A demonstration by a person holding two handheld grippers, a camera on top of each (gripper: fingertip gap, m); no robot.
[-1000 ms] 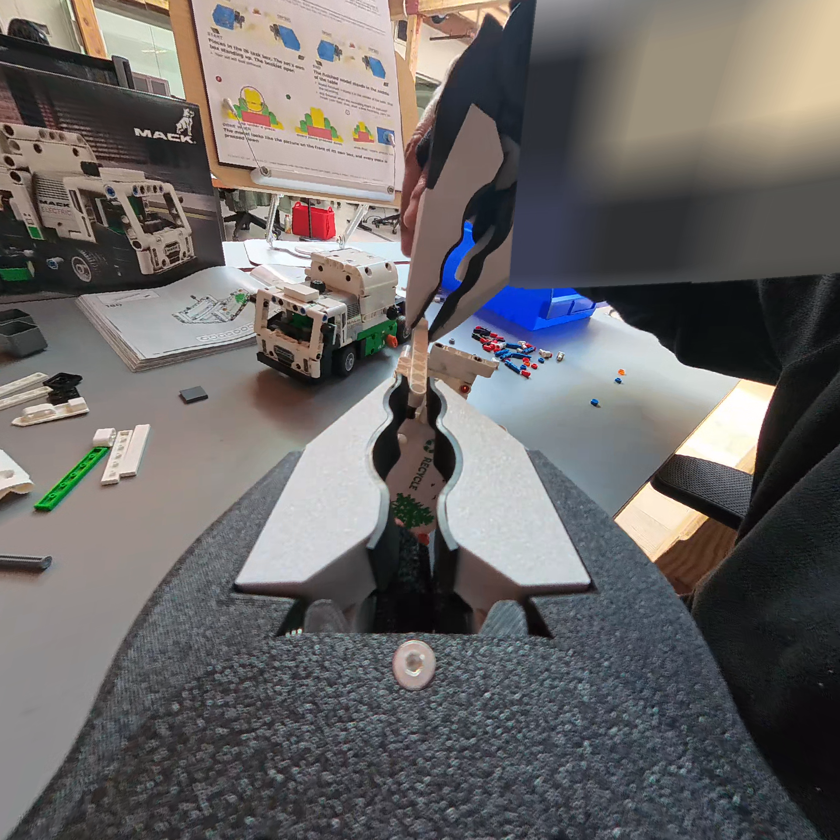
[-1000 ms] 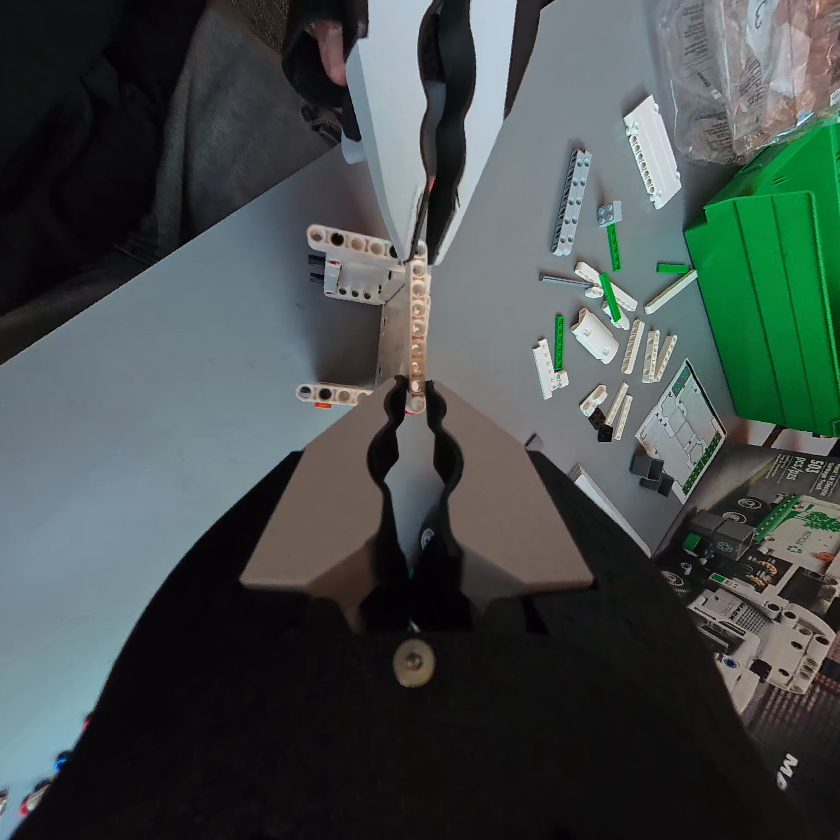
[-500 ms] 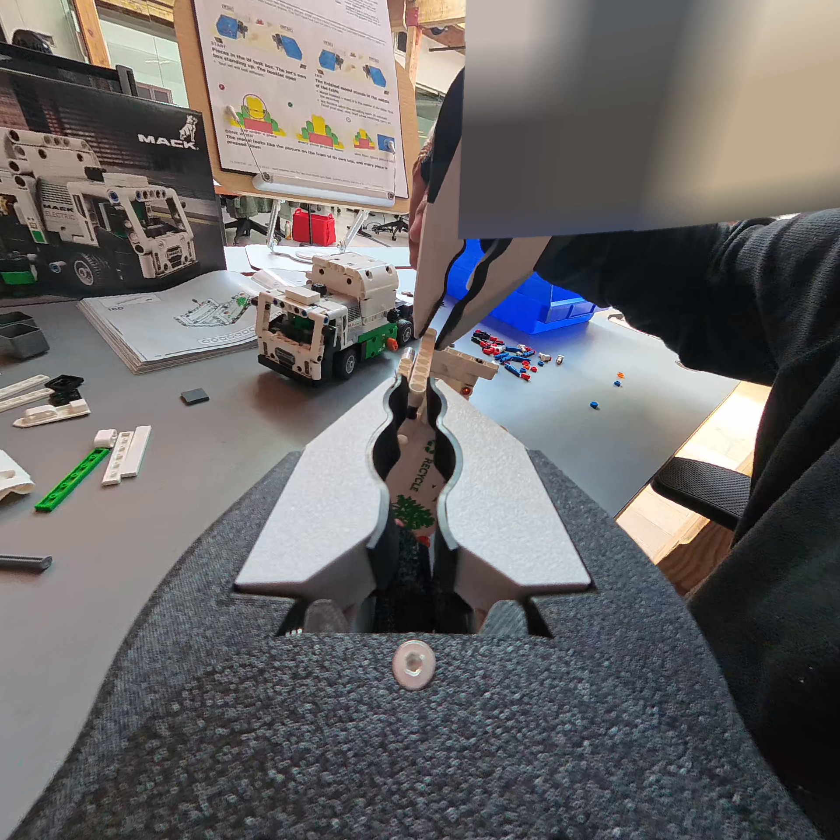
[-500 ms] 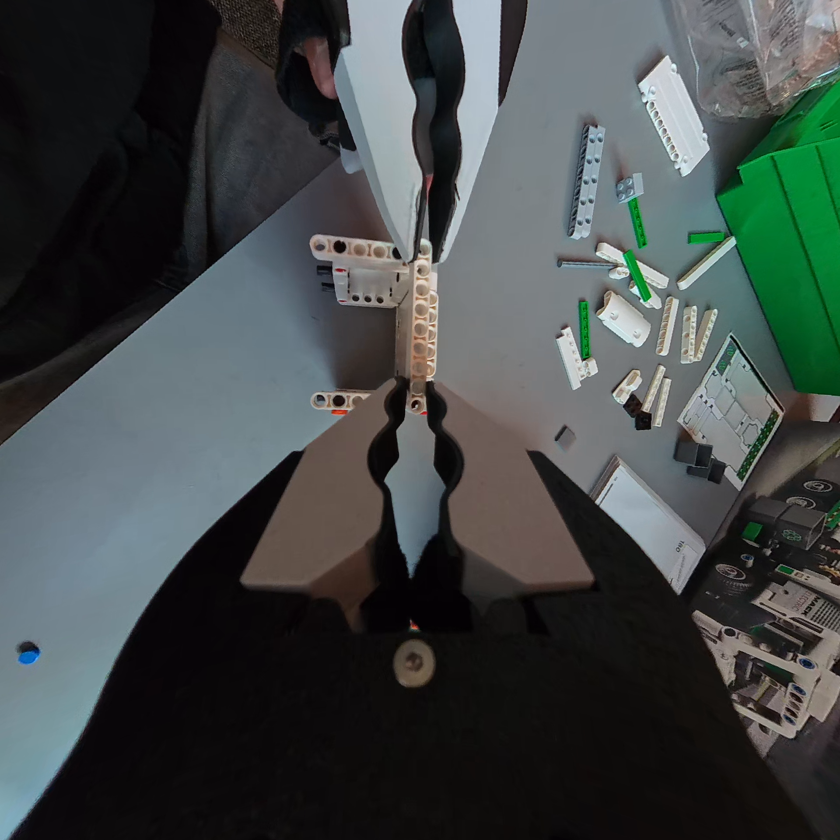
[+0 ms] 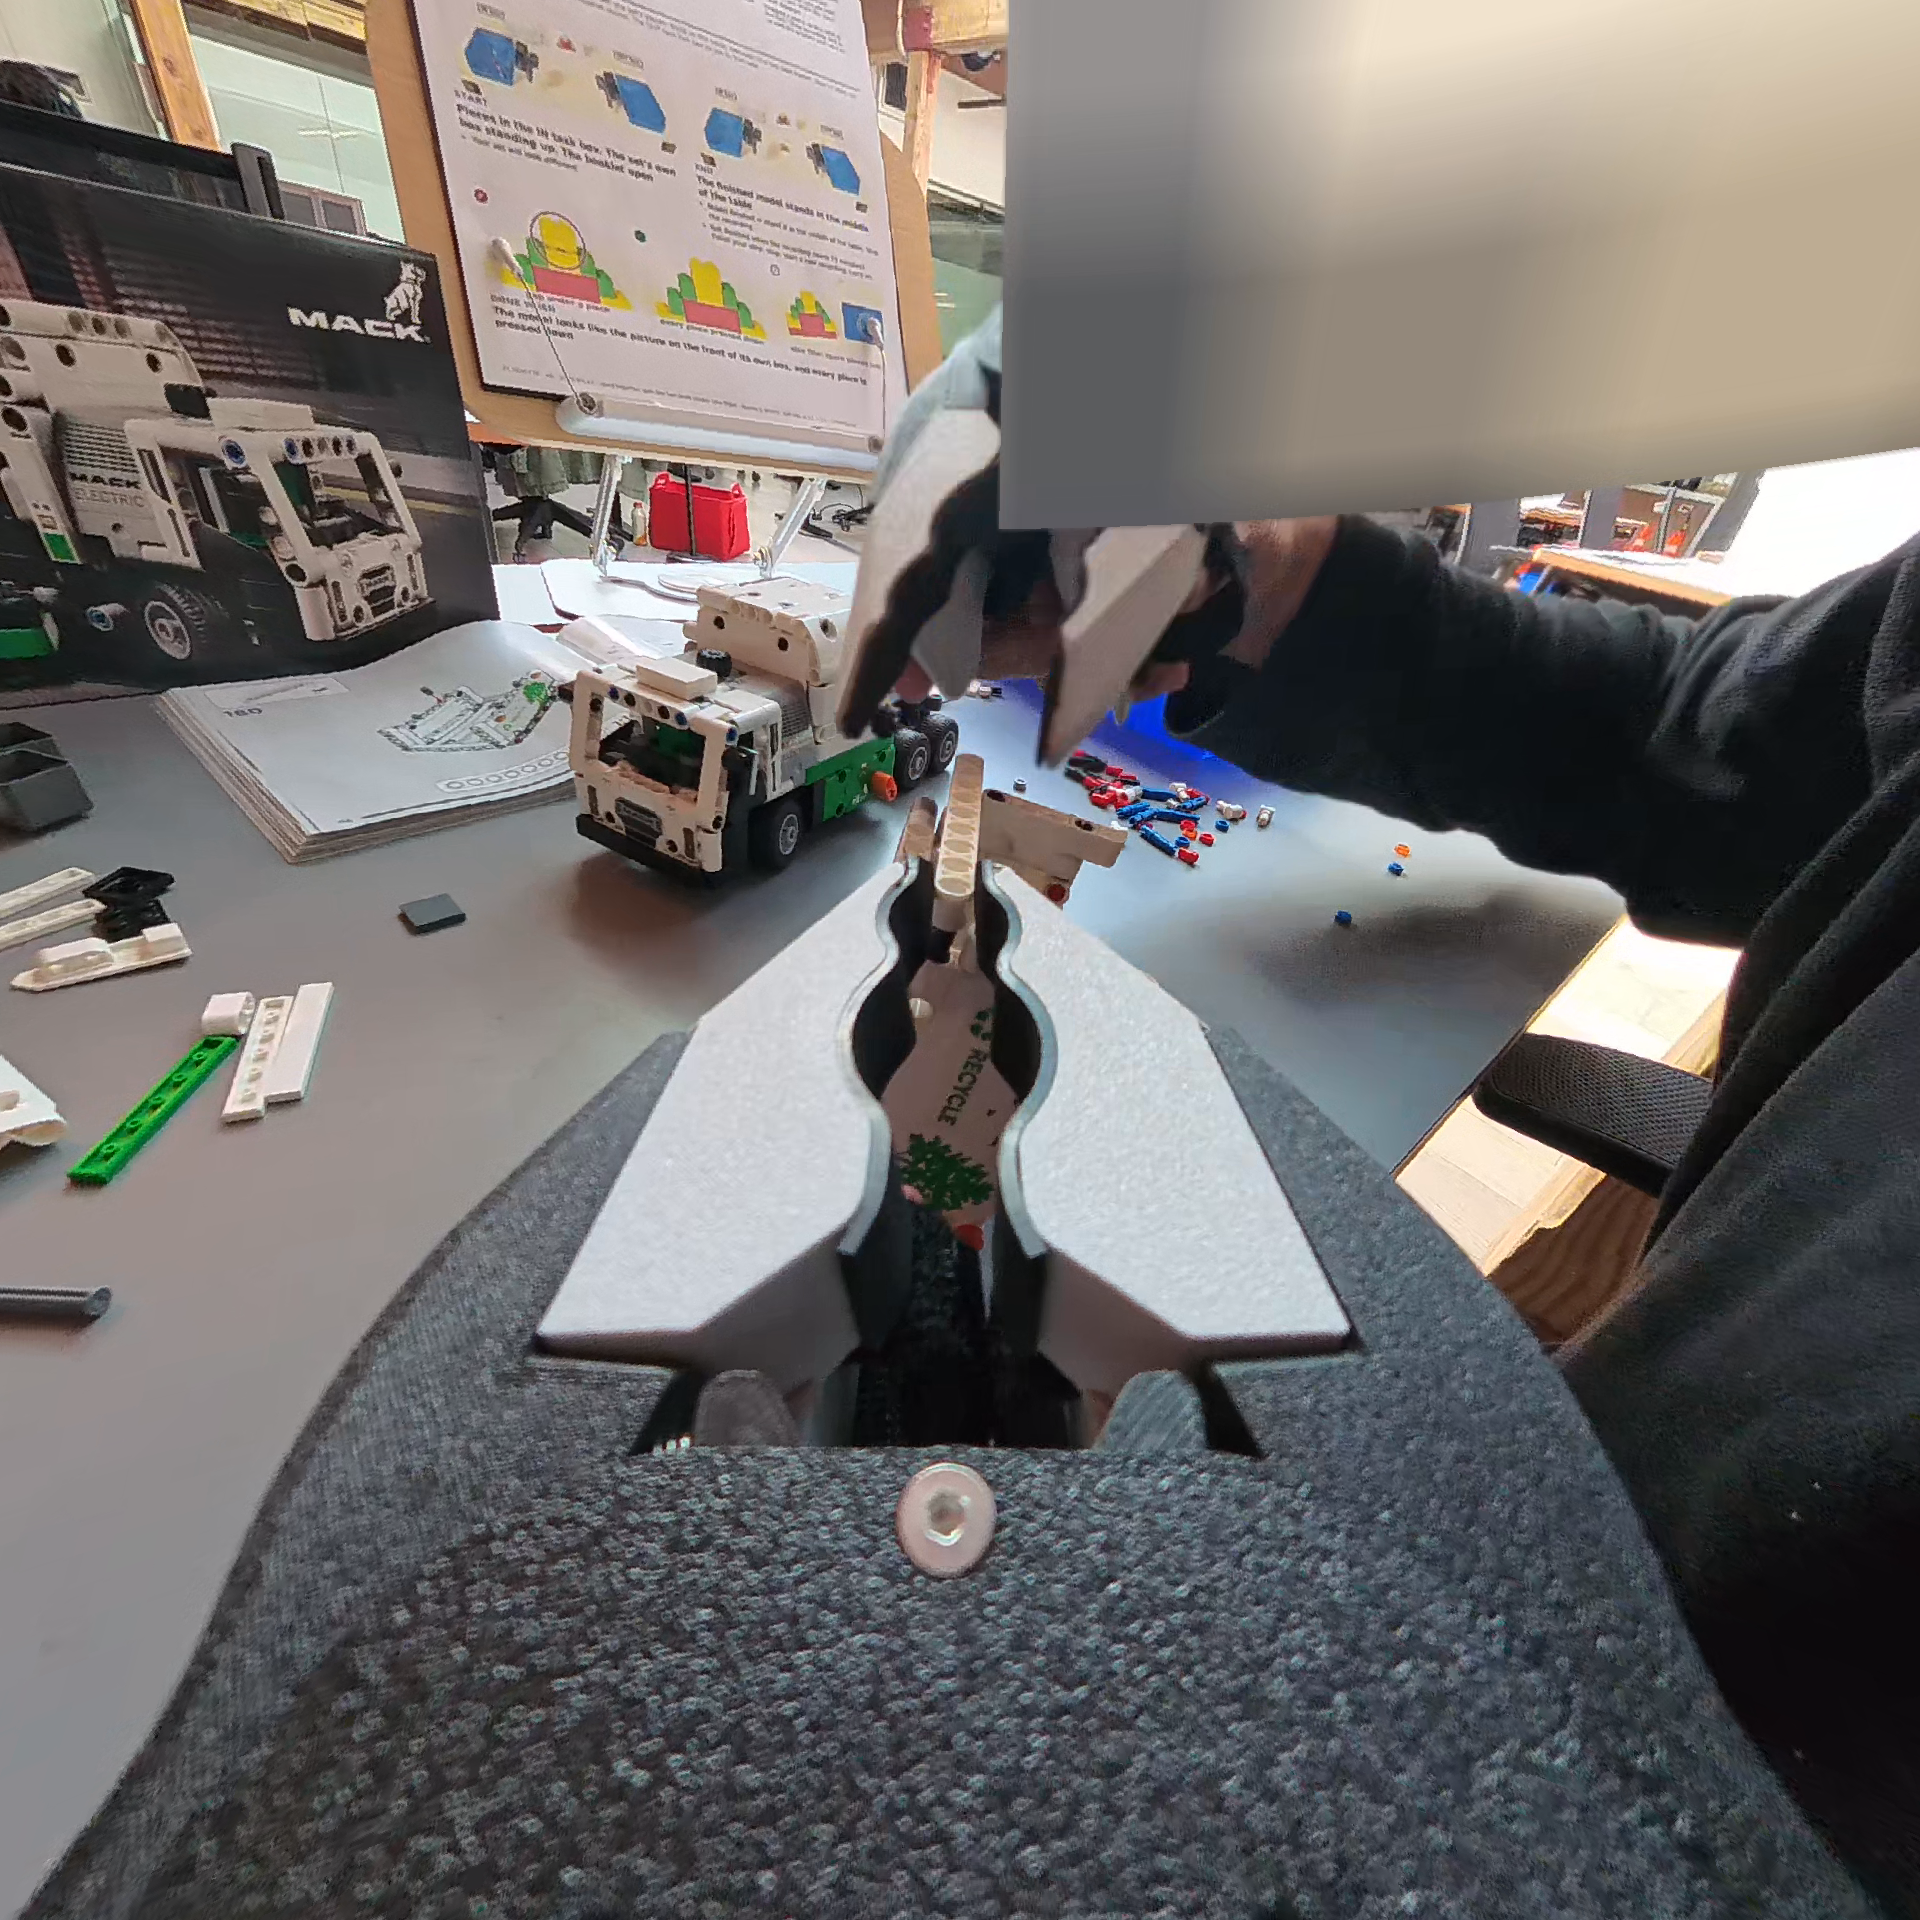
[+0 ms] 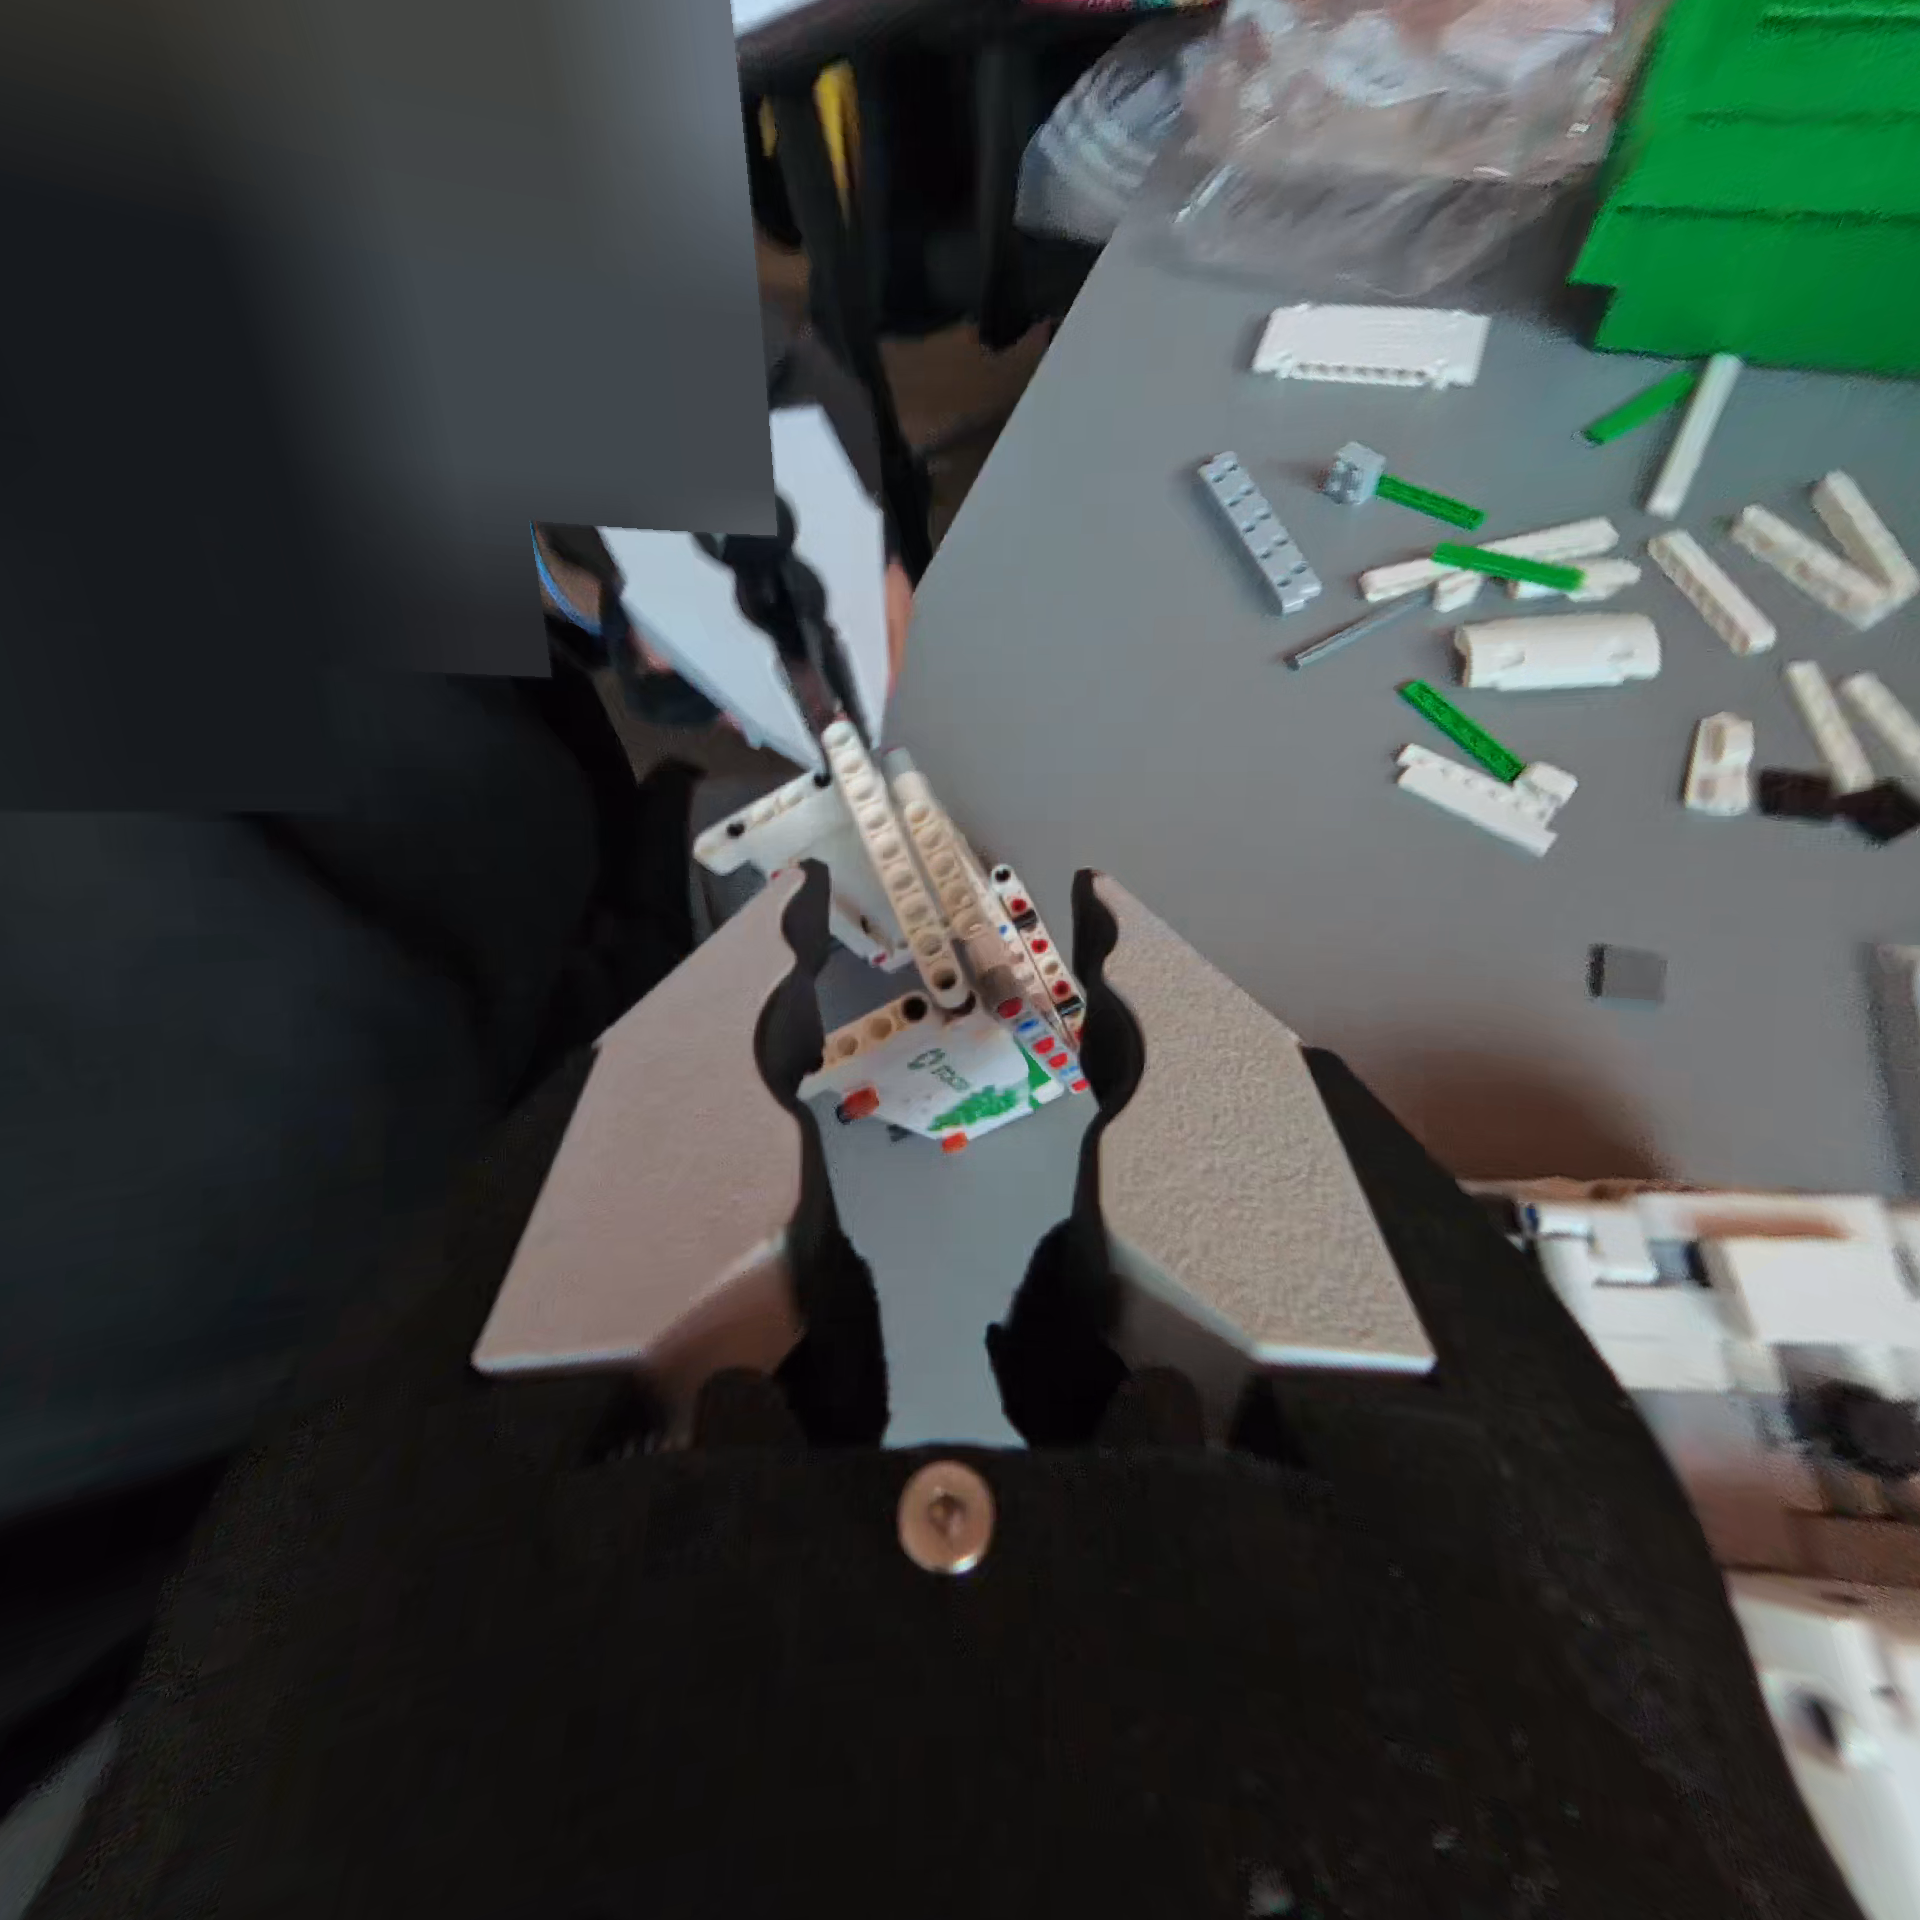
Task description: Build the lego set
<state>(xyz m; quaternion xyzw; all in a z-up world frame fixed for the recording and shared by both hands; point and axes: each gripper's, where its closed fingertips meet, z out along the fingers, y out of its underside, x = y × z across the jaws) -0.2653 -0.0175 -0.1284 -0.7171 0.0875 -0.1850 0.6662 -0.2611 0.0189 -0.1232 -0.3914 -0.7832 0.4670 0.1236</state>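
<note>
My left gripper (image 5: pixel 951 883) is shut on a white panel sub-assembly (image 5: pixel 945 1091) with a green sticker, held above the grey table (image 5: pixel 520 1039). A white holed beam (image 5: pixel 961 826) sticks up from its far end. In the right wrist view the same sub-assembly (image 6: pixel 935 1081) shows twin white beams (image 6: pixel 904 862) and red and blue pins. My right gripper (image 6: pixel 945 894) is open and empty, its jaws apart on either side of the sub-assembly without touching it. It shows in the left wrist view (image 5: pixel 956 727) just above the beam. The left gripper (image 6: pixel 769 665) shows beyond.
A partly built white and green truck (image 5: pixel 727 748), an open booklet (image 5: pixel 384 727) and the set's box (image 5: pixel 208 447) stand at the back left. Loose white and green pieces (image 6: pixel 1558 623) lie beside a green bin (image 6: pixel 1766 187). Small pins (image 5: pixel 1143 805) lie scattered. The table edge (image 5: pixel 1507 1122) is on the right.
My right gripper was shut on the end of the white beam; it has opened, let go and drawn back a little. The left gripper still holds the sub-assembly.
</note>
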